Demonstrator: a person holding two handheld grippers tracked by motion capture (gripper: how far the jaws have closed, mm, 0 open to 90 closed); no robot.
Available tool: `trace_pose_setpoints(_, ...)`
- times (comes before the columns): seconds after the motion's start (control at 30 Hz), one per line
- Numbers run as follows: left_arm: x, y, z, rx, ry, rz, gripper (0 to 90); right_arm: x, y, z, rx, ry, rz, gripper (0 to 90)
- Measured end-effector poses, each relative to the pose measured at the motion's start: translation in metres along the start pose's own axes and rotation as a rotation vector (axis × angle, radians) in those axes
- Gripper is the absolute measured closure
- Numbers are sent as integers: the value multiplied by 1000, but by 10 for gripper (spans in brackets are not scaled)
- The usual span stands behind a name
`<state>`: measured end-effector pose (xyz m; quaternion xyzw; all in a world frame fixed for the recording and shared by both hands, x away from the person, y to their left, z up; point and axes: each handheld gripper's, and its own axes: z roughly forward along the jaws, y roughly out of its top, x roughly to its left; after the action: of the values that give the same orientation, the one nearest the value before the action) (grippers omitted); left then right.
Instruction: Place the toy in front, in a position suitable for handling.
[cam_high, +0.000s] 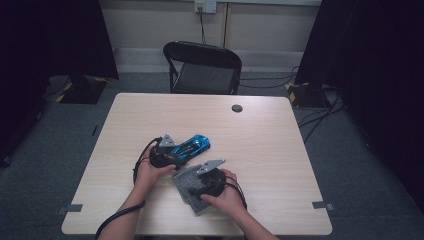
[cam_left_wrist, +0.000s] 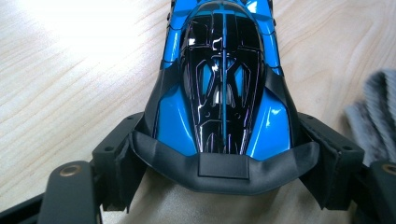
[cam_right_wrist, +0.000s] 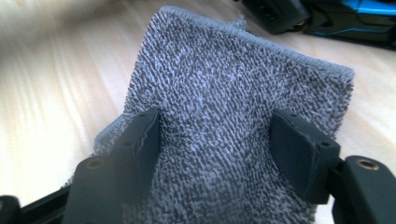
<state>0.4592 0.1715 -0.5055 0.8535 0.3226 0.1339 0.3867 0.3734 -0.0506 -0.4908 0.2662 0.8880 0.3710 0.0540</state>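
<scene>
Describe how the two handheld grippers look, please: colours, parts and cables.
Both the left gripper and the right gripper have a black rounded body with a grey three-cornered plate on top, black jaws with brass-coloured screw holes, and a black cable trailing back toward the person.

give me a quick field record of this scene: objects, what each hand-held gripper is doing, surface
surface: light wooden table
object 1: blue and black toy race car, upright on the table
object 2: grey terry cloth, lying beside the car
left hand-held gripper: jaws clamp the sides of the car's rear end
right hand-held gripper: jaws straddle the cloth, pads against its surface; a firm pinch cannot be confirmed
background: black folding chair behind the table
</scene>
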Motion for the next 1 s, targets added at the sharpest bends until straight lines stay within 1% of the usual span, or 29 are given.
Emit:
trace_pose_setpoints(0.1, 0, 0, 0, 0, -2, -2, 243, -6, 2, -1, 5, -4, 0, 340)
trace_pose_setpoints(0.17, 0, 0, 0, 1, -1, 1, 243, -7, 3, -3, 9, -14, -1, 330)
trace_pose_setpoints(0.33, 0, 0, 0, 1, 0, 1, 243, 0, -1, -10, 12, -54, 25, 315)
trace_pose_setpoints(0.37, 0, 0, 0, 0, -3, -3, 243, 0, -2, -11, 8, -56, 28, 311)
trace_pose_setpoints(0.47, 0, 0, 0, 1, 0, 1, 243, 2, -6, -14, -9, -61, 53, 303)
trace_pose_setpoints(0.57, 0, 0, 0, 1, 0, 1, 243, 4, -7, -16, -24, -62, 63, 315)
trace_pose_setpoints(0.6, 0, 0, 0, 1, 0, 1, 243, 5, -9, -14, -15, -77, 67, 318)
trace_pose_setpoints(0.63, 0, 0, 0, 2, -1, 1, 243, 6, -11, -12, -13, -83, 64, 317)
trace_pose_setpoints(0.73, 0, 0, 0, 2, -1, 2, 243, 5, -14, -11, -32, -85, 67, 321)
trace_pose_setpoints(0.8, 0, 0, 0, 2, 0, 1, 243, 5, -15, -10, -34, -91, 52, 337)
trace_pose_setpoints(0.87, 0, 0, 0, 6, 1, 7, 243, 4, -16, -10, -40, -92, 55, 359)
trace_pose_setpoints(1.0, 0, 0, -1, 6, 3, 6, 243, 4, -17, -10, -50, -93, 59, 359)
